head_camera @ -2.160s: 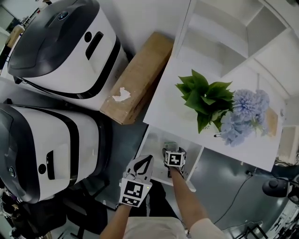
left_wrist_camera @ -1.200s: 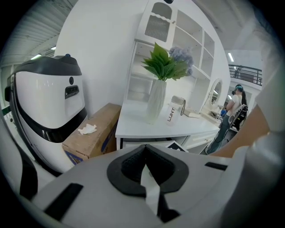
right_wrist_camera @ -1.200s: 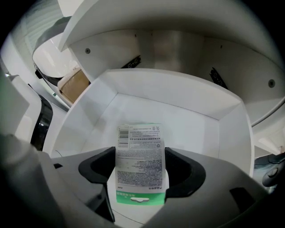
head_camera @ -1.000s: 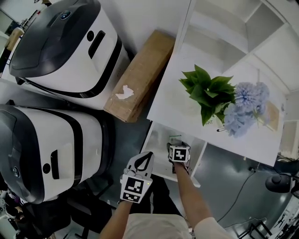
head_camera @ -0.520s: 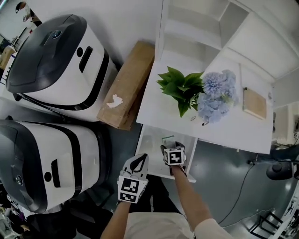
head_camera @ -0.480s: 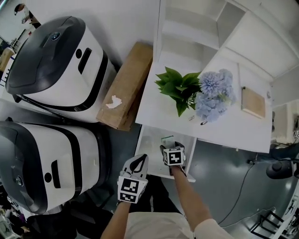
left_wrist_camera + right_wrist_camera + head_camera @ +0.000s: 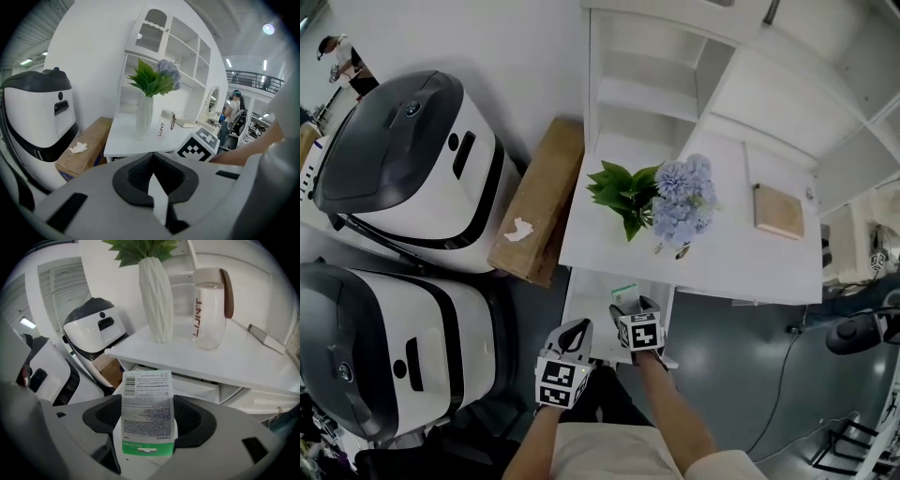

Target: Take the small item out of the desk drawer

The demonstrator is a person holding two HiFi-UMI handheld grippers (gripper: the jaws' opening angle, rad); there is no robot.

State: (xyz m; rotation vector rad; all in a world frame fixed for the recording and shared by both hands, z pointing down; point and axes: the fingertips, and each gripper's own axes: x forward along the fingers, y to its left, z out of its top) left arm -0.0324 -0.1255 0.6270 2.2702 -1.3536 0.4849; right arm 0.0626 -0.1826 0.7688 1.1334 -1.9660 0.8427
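The right gripper [image 7: 148,414] has its fingers closed on a small flat packet [image 7: 147,411], white with fine print, a barcode at the top and a green strip at the bottom. The packet stands upright between the dark pads. In the head view it is held over the open drawer [image 7: 586,302], which is pulled out from under the front edge of the white desk [image 7: 727,258]. The left gripper [image 7: 153,171] is just beside the right one, nearer the person, and its fingers are closed together with nothing between them. On the desk stand a white ribbed vase [image 7: 158,303] with green leaves and pale blue flowers and, close beside it, a clear bottle [image 7: 207,310] with a brown strap. A flat tan board [image 7: 778,211] lies farther to the right on the desk, well apart from the vase. White open shelves [image 7: 652,70] rise at the back of the desk. A long cardboard box [image 7: 536,202] lies on the floor against the desk's left side, and two large white and black machines [image 7: 403,155] stand left of it.
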